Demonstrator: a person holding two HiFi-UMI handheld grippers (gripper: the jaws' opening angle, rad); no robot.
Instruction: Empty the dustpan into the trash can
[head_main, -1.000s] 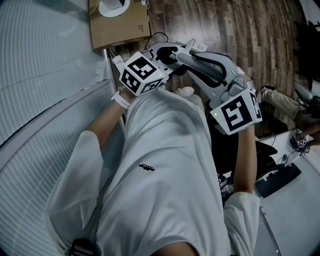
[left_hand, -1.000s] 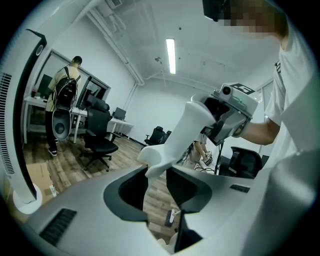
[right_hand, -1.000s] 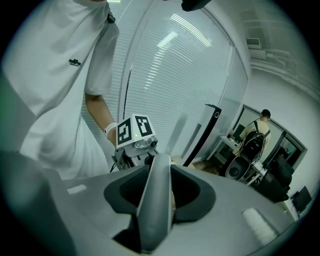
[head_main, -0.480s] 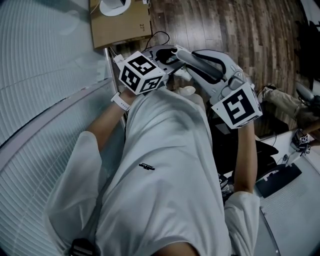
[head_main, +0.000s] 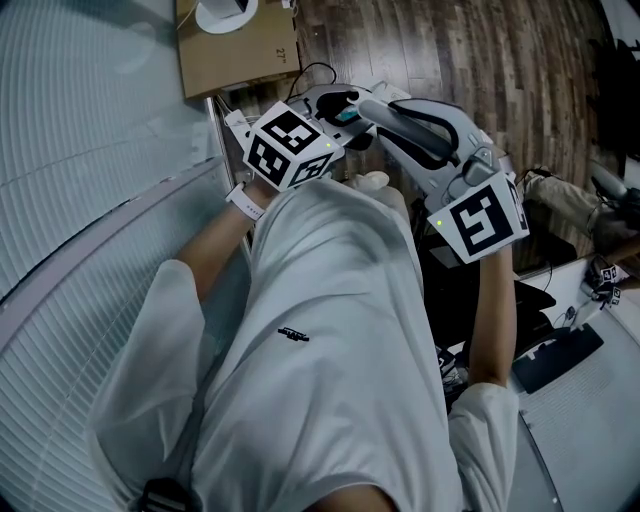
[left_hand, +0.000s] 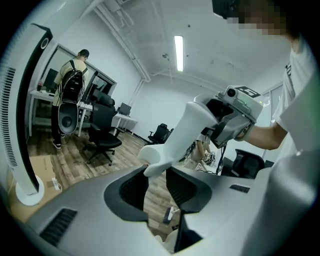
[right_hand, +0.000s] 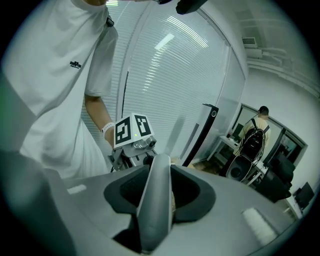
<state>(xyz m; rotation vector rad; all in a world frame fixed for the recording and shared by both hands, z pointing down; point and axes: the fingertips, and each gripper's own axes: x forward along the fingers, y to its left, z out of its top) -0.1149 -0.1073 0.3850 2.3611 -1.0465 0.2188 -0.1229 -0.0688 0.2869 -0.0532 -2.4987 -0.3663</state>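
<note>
Both grippers are on one dustpan handle (head_main: 415, 130). Only the handle shows; the pan end is out of every view.

Left gripper (left_hand: 155, 170): jaws nearly together, pinching the rounded white end of the handle at their tips. Wood floor (left_hand: 155, 197) is visible through the gap below the pinch. From there the handle rises up and right to the other gripper.

Right gripper (right_hand: 159, 170): jaws clamped on the grey shaft, which fills the gap between the dark pads and runs straight ahead toward the left gripper's marker cube (right_hand: 131, 131).

Head view: handle held at chest height in front of the white shirt (head_main: 320, 330), slanting from upper left down to lower right, above the floor.

Surroundings: cardboard box (head_main: 235, 45) on the floor ahead, black office chair (left_hand: 102, 135), a person with a backpack (left_hand: 72, 87) standing at a desk in the background.
</note>
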